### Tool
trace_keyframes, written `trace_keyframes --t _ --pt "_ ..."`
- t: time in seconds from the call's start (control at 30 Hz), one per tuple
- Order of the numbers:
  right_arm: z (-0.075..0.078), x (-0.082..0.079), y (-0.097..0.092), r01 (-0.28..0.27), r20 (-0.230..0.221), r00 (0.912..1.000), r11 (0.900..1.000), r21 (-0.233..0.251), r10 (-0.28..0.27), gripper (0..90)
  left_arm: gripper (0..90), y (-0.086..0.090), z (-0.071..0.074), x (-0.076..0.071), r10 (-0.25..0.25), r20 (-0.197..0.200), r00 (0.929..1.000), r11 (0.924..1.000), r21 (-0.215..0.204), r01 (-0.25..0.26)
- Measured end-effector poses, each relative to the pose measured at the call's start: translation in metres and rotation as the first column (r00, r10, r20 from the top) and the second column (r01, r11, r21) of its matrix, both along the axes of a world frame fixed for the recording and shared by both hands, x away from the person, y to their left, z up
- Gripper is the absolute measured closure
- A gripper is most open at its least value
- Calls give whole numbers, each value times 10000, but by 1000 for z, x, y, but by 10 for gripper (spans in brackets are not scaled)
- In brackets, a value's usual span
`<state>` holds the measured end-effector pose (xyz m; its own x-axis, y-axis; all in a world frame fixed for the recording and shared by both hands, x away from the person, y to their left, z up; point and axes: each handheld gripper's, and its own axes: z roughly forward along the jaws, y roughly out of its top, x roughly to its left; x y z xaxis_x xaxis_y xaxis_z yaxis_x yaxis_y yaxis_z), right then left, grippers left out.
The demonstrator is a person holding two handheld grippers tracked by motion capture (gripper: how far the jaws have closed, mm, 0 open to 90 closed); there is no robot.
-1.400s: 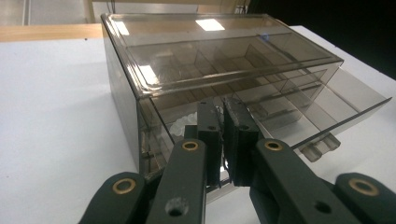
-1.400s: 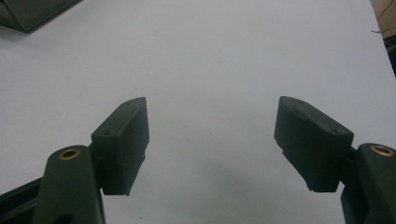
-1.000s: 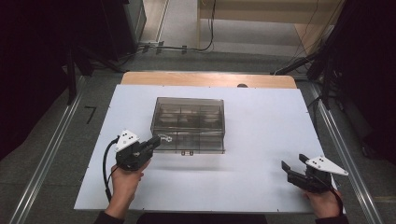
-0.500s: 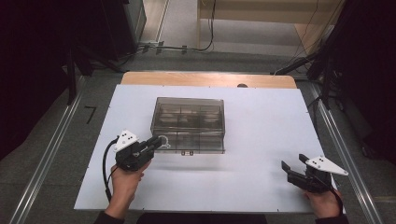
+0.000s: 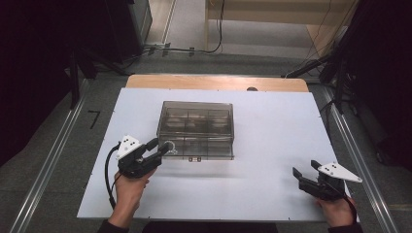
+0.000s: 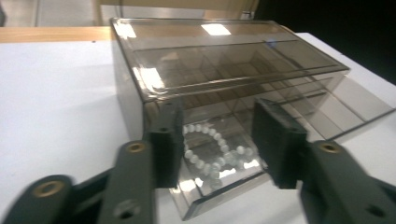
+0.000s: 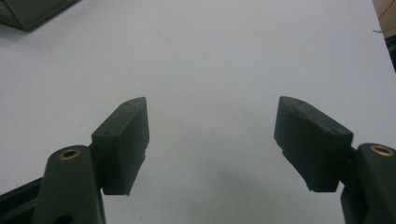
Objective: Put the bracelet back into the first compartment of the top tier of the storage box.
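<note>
The smoky transparent plastic compartment box (image 5: 197, 128) is sitting mid-table on the white tabletop (image 5: 272, 145). The left gripper (image 6: 217, 140), jaws parted, is showing a white bead bracelet (image 6: 212, 151) between them at the box's corner, having edged closer. The right gripper (image 7: 212, 140) is staying wide open, empty.

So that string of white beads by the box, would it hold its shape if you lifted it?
Probably not: the bead bracelet is a loop of small separate beads, so it should droop. It looks light. The round, glossy beads might slip between the left fingers.
</note>
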<state>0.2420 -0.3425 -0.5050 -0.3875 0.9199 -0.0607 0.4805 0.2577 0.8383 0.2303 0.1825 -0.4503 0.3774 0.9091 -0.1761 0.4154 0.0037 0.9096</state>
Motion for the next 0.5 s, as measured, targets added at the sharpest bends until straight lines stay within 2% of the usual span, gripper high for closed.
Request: trace_keyframes --t 0.33,0.5 --pt "0 0 0 31 -24 10000 10000 20 -31 253 311 4 1 0 705 -52 9975 9975 54 -705" --pt "0 -1 -1 47 -41 10000 10000 39 -47 253 260 7 2 -1 899 -51 9959 9959 99 -899"
